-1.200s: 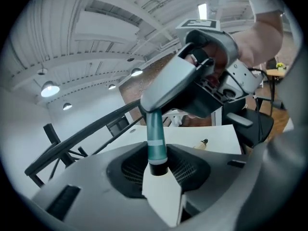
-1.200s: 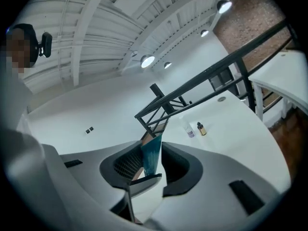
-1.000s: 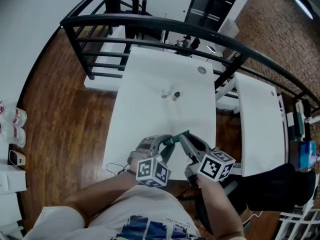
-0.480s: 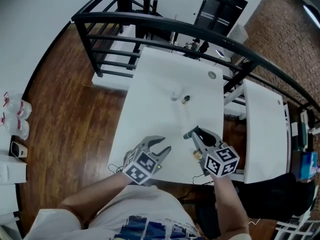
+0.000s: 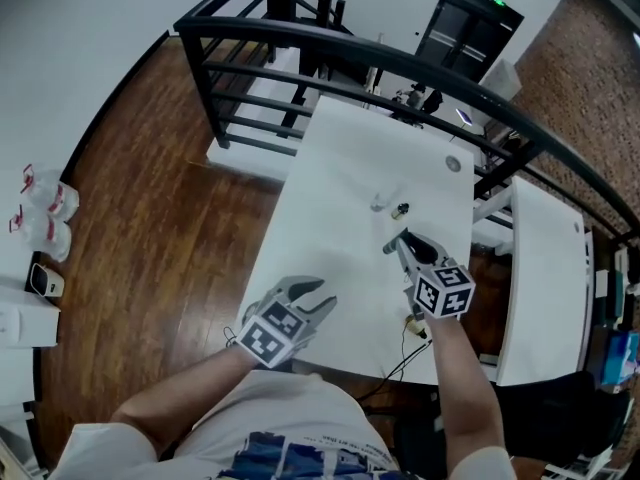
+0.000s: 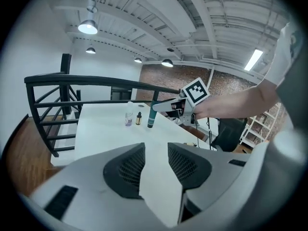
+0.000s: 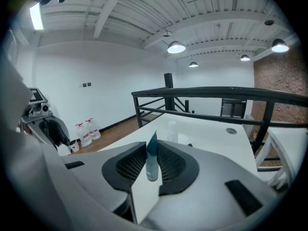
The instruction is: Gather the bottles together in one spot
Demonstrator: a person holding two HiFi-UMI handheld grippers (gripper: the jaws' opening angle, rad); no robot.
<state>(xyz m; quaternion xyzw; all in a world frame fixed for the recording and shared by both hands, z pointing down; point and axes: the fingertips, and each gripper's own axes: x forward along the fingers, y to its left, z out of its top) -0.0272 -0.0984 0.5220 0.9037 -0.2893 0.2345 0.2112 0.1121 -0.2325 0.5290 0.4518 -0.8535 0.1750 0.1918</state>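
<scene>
In the head view a clear bottle and a small amber bottle stand side by side at the middle of the white table. Just short of them my right gripper is shut on a teal tube, held upright between its pads. The left gripper view shows the tube right beside the amber bottle and the clear bottle. My left gripper hovers at the table's near left; its jaws have just opened a little and nothing is between them.
A black railing curves round the table's far side. A second white table stands to the right. A round grommet is set in the far right corner. A cable hangs off the near edge. Water jugs stand on the floor at left.
The two grippers, together on the teal tube at the near edge, have parted. The right one carried the tube up the table to the two bottles. The left one let go and drifted left.
</scene>
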